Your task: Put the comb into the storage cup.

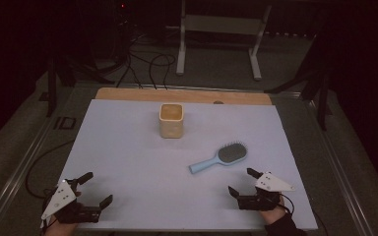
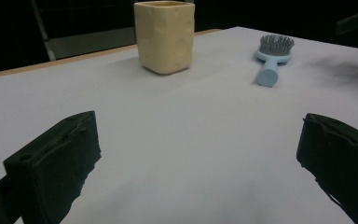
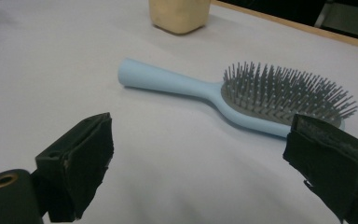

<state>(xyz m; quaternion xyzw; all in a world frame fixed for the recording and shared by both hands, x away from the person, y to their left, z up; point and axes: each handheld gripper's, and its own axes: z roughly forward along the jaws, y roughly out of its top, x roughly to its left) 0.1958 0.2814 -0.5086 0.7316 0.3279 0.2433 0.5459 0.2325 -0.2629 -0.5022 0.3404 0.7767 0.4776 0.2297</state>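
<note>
Plastic pale-blue hairbrush (image 3: 242,95), grey bristles up, lies near square cream cup (image 1: 171,120).

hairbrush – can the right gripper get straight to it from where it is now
Probably yes. The right gripper has its jaws open and empty, and the light blue hairbrush lies bristles up on the white table cover just ahead of it, with bare surface between them. The cream cup stands farther back, out of the way.

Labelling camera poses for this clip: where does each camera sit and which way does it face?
High view: above the near edge, looking forward and down on the table; both hands with left gripper and right gripper.
Left gripper view: low, facing the cup; own jaws apart.
Right gripper view: low, facing the hairbrush; own jaws apart.
All share cup and hairbrush.
</note>
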